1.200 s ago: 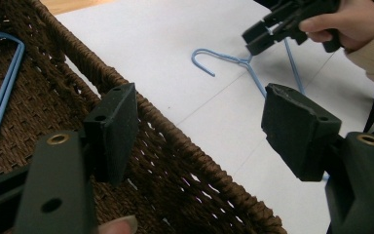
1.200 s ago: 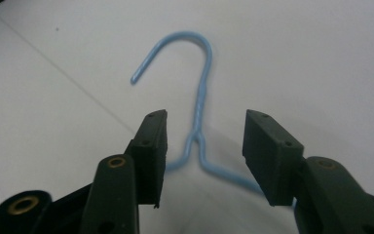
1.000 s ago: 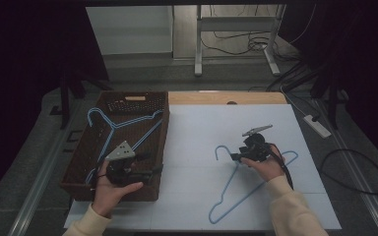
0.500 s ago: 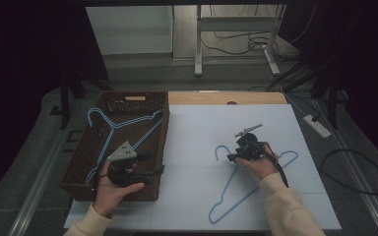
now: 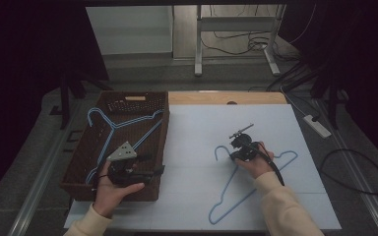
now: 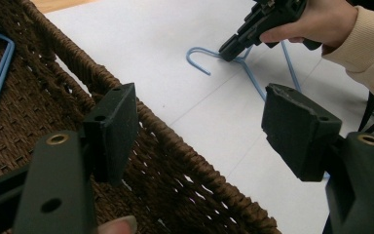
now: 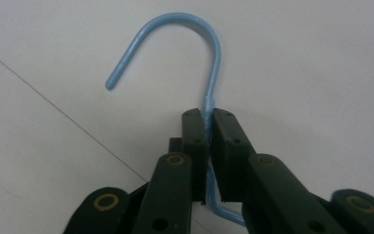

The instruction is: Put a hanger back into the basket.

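The right gripper (image 7: pixel 208 122), its jaws just closing, is pinching the blue hanger (image 7: pixel 209 58); the left gripper (image 6: pixel 199 131) is hovering wide open over the basket (image 6: pixel 175 146)

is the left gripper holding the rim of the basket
No, in the left gripper view the left gripper has its jaws wide apart above the wicker basket rim, with neither pad touching it.

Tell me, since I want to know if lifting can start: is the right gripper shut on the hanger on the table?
Shut. The right gripper has just closed; its pads press the blue hanger at the neck below the hook.
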### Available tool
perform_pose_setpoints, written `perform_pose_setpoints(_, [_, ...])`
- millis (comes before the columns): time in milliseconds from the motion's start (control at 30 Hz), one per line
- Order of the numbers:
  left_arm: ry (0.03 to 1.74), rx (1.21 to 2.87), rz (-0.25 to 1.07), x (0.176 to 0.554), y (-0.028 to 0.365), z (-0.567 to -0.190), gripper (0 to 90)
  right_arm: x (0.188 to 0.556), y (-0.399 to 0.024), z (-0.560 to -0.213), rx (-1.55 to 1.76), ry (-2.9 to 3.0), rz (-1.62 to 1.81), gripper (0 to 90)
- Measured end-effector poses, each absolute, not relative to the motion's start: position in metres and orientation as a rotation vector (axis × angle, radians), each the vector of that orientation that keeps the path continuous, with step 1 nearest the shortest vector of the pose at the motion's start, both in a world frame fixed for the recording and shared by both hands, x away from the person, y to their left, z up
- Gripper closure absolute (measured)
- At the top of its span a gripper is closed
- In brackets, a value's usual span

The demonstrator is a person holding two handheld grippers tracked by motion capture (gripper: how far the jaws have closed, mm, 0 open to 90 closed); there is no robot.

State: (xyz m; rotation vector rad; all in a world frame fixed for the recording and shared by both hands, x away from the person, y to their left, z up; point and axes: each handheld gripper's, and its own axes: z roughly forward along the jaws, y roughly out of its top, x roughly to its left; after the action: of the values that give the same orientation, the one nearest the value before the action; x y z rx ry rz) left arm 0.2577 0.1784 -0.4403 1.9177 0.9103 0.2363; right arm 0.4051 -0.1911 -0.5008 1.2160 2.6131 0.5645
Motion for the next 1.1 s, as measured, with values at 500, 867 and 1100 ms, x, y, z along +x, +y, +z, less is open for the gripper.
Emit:
perform_pose_setpoints(500, [0.895, 1.923, 0.237, 0.256, 0.174, -0.438, 30.5, 0.391, -0.203, -0.483, 1.253, 2.504, 0.794, 86.3])
perform_pose_setpoints(867, [0.87, 1.932, 0.225, 0.256, 0.16, -0.435, 30.0, 0.369, -0.214, -0.464, 1.236, 2.416, 1.024, 86.3])
perform_pose_setpoints(1100, [0.853, 1.953, 0.209, 0.259, 0.146, -0.435, 29.9, 0.364, -0.215, -0.461, 1.229, 2.401, 1.063, 86.2])
